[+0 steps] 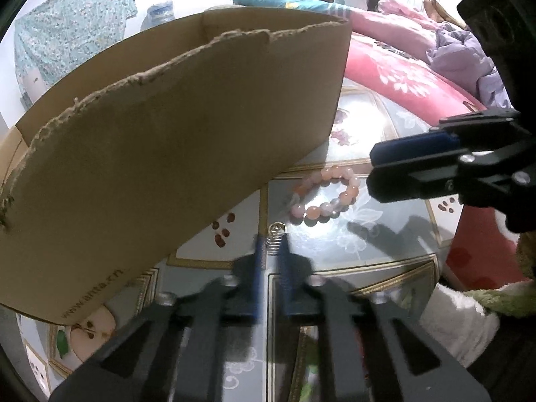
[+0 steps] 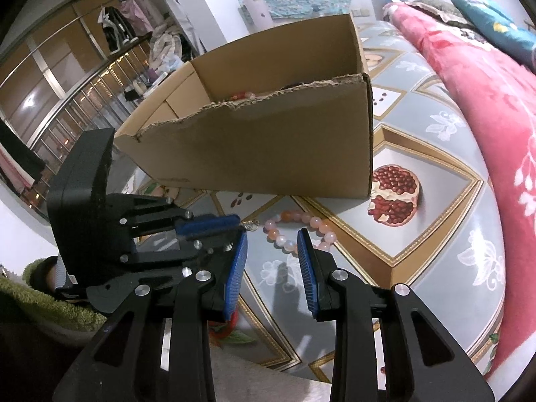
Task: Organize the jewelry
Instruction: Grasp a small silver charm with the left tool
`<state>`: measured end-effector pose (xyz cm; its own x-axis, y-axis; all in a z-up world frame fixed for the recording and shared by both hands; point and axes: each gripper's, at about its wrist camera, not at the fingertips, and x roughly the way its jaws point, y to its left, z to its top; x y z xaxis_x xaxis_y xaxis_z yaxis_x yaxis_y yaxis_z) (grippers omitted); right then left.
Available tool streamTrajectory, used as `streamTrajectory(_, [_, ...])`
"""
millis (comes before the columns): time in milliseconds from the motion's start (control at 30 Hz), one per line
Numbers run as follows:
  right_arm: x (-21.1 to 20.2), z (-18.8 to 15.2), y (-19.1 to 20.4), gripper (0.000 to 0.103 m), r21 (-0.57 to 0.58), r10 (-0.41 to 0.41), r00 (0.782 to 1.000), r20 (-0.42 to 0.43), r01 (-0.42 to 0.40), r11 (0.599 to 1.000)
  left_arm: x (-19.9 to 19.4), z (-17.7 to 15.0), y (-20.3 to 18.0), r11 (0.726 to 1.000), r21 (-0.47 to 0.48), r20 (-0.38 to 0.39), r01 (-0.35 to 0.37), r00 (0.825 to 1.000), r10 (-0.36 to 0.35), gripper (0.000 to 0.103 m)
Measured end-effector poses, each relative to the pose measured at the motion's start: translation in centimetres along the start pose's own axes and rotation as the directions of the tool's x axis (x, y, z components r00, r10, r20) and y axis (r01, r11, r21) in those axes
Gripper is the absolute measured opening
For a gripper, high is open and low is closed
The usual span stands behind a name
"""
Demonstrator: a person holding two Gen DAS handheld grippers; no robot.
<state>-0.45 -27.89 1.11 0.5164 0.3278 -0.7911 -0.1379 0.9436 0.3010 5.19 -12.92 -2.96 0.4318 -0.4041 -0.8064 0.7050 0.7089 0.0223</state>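
A bead bracelet (image 2: 298, 231) lies on the bedspread (image 2: 435, 201) just in front of the cardboard box (image 2: 268, 147). More beads (image 2: 243, 94) lie inside the box. A folded blanket (image 2: 485, 107) lies right of the box.

A lived-in bedroom at home: a pink floral blanket (image 2: 482, 127) and lilac crumpled bedding (image 1: 469, 57) lie on the right, a floral turquoise garment (image 1: 67, 30) hangs far left, and a wooden sliding-door wardrobe (image 2: 50, 77) stands beyond.

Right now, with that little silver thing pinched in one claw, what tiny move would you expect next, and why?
Probably lifting the left gripper up over the cardboard box's torn rim. It looks shut on a small silver coiled piece, and beads already lie inside the box. The pink bead bracelet waits on the bedspread before the open right gripper.
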Motion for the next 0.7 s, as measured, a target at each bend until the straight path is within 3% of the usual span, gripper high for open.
streamTrajectory(233, [0.0, 0.1, 0.1, 0.03, -0.001, 0.002, 1.0, -0.001, -0.002, 1.0, -0.5, -0.7, 0.4, 1.0, -0.025, 0.007, 0.019, 1.0, -0.019, 0.004])
streamTrajectory(467, [0.3, 0.0, 0.8, 0.03, -0.028, 0.039, 0.999, -0.011, -0.04, 0.999, -2.0, -1.4, 1.8, 0.997, -0.075, 0.011, -0.012, 1.0, 0.013, 0.004])
streamTrajectory(567, [1.1, -0.3, 1.9, 0.03, -0.061, 0.059, 0.998, -0.028, -0.06, 0.996, -2.5, -2.0, 2.6, 0.994, -0.105, 0.002, -0.039, 0.999, 0.04, 0.004])
streamTrajectory(700, [2.6, -0.9, 3.9, 0.03, -0.152, 0.017, 0.998, -0.054, -0.025, 0.988, -3.3, -2.4, 3.6, 0.986, -0.153, 0.01, -0.061, 0.998, 0.063, 0.004])
